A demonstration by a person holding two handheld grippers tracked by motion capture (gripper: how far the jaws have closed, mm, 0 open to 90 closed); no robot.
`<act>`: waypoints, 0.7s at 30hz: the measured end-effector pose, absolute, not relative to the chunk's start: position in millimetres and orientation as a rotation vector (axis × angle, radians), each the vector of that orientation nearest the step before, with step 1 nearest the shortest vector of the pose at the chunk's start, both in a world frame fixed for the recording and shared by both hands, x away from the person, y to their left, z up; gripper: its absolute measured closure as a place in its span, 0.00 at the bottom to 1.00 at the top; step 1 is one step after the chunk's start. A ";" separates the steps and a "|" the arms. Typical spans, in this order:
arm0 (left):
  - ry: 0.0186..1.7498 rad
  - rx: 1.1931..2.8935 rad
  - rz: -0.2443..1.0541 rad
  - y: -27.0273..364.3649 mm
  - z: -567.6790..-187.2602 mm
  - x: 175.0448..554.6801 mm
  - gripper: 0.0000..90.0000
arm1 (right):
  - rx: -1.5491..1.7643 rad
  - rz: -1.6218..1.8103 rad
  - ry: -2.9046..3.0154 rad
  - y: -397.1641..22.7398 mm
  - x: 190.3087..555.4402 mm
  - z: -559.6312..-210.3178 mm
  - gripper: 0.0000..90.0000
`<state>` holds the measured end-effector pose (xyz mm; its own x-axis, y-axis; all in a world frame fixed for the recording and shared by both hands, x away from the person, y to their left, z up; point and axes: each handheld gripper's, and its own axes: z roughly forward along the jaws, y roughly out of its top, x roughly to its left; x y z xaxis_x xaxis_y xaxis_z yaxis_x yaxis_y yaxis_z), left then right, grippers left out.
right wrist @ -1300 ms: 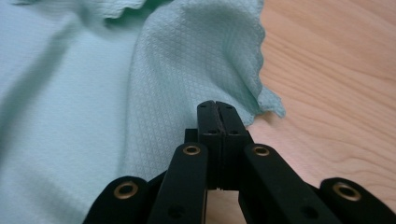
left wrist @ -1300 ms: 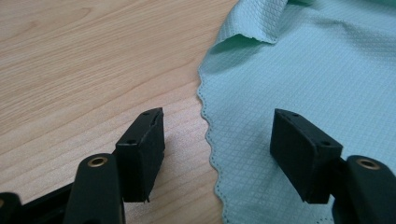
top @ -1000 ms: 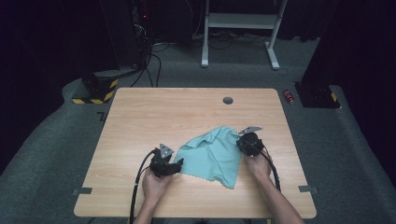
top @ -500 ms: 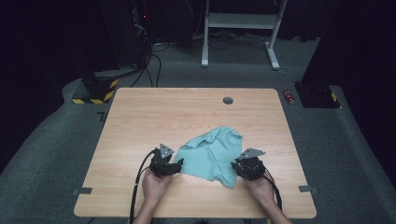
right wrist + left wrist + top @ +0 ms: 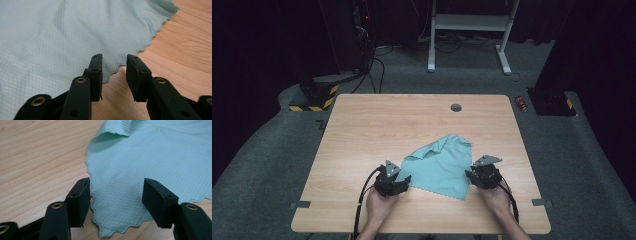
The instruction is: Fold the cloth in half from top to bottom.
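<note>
A light teal cloth (image 5: 439, 165) with a scalloped hem lies on the wooden table (image 5: 362, 125), its far corner folded over. My left gripper (image 5: 404, 181) rests at the cloth's near left corner. In the left gripper view that cloth (image 5: 155, 150) corner lies flat between the jaws of the left gripper (image 5: 117, 182), which are wide apart and have just been closing a little without pressing it. My right gripper (image 5: 472, 176) sits at the cloth's near right edge. In the right gripper view the right gripper (image 5: 114, 58) has just been opening; the cloth (image 5: 62, 32) hem lies at its fingertips, ungripped.
A round cable hole (image 5: 456, 107) sits near the table's far edge. A red can (image 5: 522, 102) lies on the floor to the right of the table, and a white desk frame (image 5: 469, 22) stands behind. Bare wood stretches across the far half of the table.
My right gripper has come back toward the near edge, and the cloth's right side came along and now lies closer in. The left gripper stayed where it was.
</note>
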<state>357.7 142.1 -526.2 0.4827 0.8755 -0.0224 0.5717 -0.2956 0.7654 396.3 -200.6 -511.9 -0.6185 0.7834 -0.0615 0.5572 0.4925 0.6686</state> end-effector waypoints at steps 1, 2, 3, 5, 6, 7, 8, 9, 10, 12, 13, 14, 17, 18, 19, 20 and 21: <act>1.194 1.997 0.529 142.1 -526.2 357.7 0.49 | 1.120 0.876 2.383 -200.6 396.3 -511.9 0.73; 1.197 1.989 0.516 143.4 -526.2 359.4 0.49 | 1.124 0.882 2.378 -200.1 395.6 -511.8 0.73; 1.197 1.995 0.521 144.6 -525.6 361.7 0.50 | 1.112 0.937 2.355 -198.0 393.3 -511.5 0.73; 1.193 1.988 0.518 143.3 -523.4 366.7 0.51 | 1.110 0.962 2.344 -195.9 391.4 -511.2 0.73; 1.183 1.984 0.507 141.7 -521.2 369.4 0.51 | 1.093 0.983 2.339 -193.8 390.2 -511.1 0.74; 1.141 1.997 0.491 134.7 -514.8 375.5 0.52 | 1.082 1.012 2.339 -188.5 387.6 -512.6 0.75; 1.141 1.997 0.491 134.7 -514.8 375.5 0.54 | 1.082 1.012 2.339 -188.5 387.6 -512.6 0.75; 1.114 2.004 0.482 130.1 -511.0 378.5 0.54 | 1.075 1.019 2.349 -186.1 387.4 -514.1 0.76; 1.077 2.027 0.476 119.2 -503.6 384.9 0.55 | 1.068 1.025 2.363 -182.2 387.7 -517.5 0.77; 1.056 2.045 0.476 108.9 -497.9 393.0 0.55 | 1.072 1.037 2.376 -179.5 388.4 -520.3 0.78; 1.056 2.045 0.476 108.9 -497.9 393.0 0.54 | 1.072 1.037 2.376 -179.5 388.4 -520.3 0.78; 1.052 2.051 0.478 104.3 -496.0 397.0 0.54 | 1.069 1.036 2.380 -178.3 388.6 -521.3 0.78; 1.061 2.069 0.508 92.4 -493.8 410.7 0.52 | 1.059 1.041 2.376 -176.4 388.2 -521.9 0.77; 1.069 2.075 0.510 89.5 -493.7 415.6 0.51 | 1.049 1.044 2.372 -176.3 387.4 -522.7 0.75; 1.076 2.082 0.512 87.0 -493.7 420.5 0.51 | 1.049 1.044 2.372 -176.3 387.4 -522.7 0.75; 1.081 2.085 0.516 85.1 -493.7 424.8 0.51 | 1.030 1.023 2.361 -174.1 385.1 -522.8 0.75; 1.087 2.093 0.515 83.0 -493.5 428.9 0.51 | 1.030 1.023 2.361 -174.1 385.1 -522.8 0.75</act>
